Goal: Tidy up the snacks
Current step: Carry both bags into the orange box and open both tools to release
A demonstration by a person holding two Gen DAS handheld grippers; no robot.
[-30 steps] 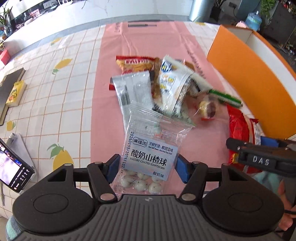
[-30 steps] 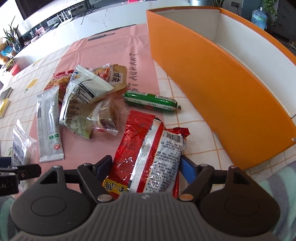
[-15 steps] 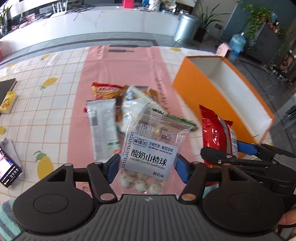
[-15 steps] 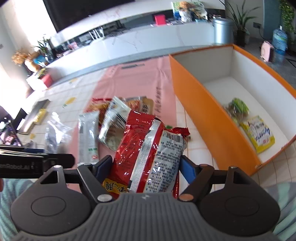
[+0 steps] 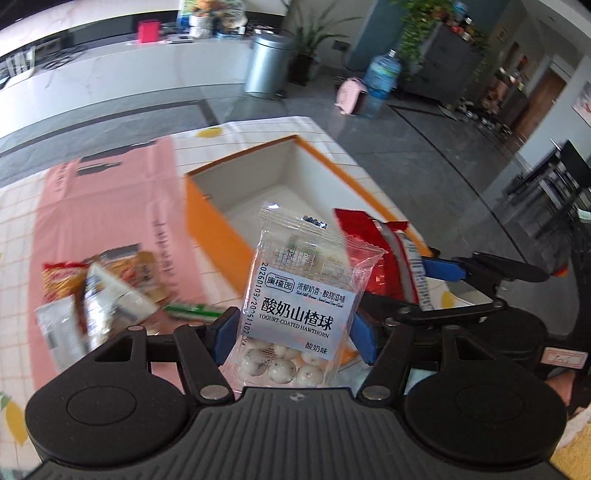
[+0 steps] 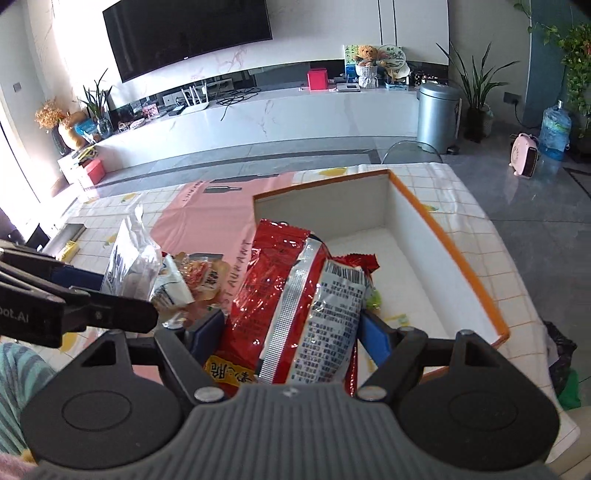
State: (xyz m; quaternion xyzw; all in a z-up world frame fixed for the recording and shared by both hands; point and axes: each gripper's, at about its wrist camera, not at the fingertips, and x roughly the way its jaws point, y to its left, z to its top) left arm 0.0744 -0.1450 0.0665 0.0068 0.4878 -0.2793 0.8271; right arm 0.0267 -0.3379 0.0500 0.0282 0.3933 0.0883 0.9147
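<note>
Fingers (image 5: 223, 330) of my left gripper (image 5: 293, 332) pinch the clear hawthorn-ball packet (image 5: 301, 295) by its lower sides, blue pads pressed in; packet upright, off the table, white balls visible at its bottom. Fingers (image 6: 375, 336) of my right gripper (image 6: 291, 339) clamp the red snack bag (image 6: 291, 295) the same way, silver seam and printed back facing the lens, top edge standing tall.

Both packets hang in front of the orange box (image 5: 207, 206), which is open-topped with a white inside. From the right wrist view the red bag covers the near left part of the box (image 6: 450, 251); a bit of green and yellow wrapper (image 6: 373, 297) peeks out on the box floor behind it, too hidden to identify. From the left wrist view the right gripper (image 5: 443, 269) and its red bag (image 5: 373, 258) sit just to the right of my packet, between it and the box's near end.

Left of the box, on the pink mat (image 5: 107, 206): a blurred pile of remaining snacks (image 5: 103, 291), with a green stick (image 5: 194, 310) at its near edge. Checked tablecloth (image 6: 476, 221) underneath everything. Beyond the table: metal bin (image 6: 437, 110), water jug (image 6: 554, 133), wall television (image 6: 188, 33).
</note>
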